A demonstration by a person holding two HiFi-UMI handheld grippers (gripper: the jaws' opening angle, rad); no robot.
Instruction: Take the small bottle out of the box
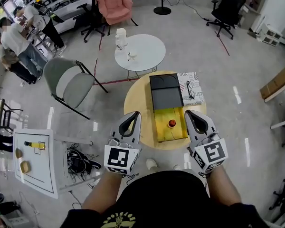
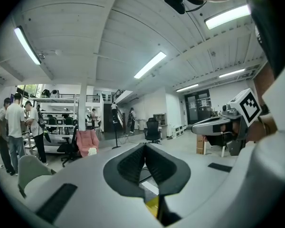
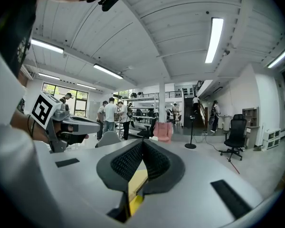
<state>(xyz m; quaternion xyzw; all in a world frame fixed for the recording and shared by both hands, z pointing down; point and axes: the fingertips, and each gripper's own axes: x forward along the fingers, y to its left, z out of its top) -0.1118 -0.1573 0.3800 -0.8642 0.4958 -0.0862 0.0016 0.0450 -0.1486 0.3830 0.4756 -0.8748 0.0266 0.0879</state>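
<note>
On the round wooden table (image 1: 135,99) lies an open box: its black lid (image 1: 166,92) is folded back and its yellow inside (image 1: 167,129) faces up. A small bottle with a red cap (image 1: 172,123) sits in the yellow part. My left gripper (image 1: 135,115) hovers just left of the box, jaws shut and empty. My right gripper (image 1: 190,113) hovers just right of it, also shut and empty. In the left gripper view the gripper (image 2: 145,147) has its pads meeting, with the yellow box (image 2: 153,206) below. The right gripper view shows that gripper (image 3: 142,143) closed over the yellow box (image 3: 136,184).
A printed booklet (image 1: 190,87) lies beside the lid. Behind stand a white round table (image 1: 142,51), a grey chair (image 1: 69,82), a pink armchair (image 1: 114,3) and a black office chair (image 1: 226,6). A white cart (image 1: 33,161) is at left. People stand at far left.
</note>
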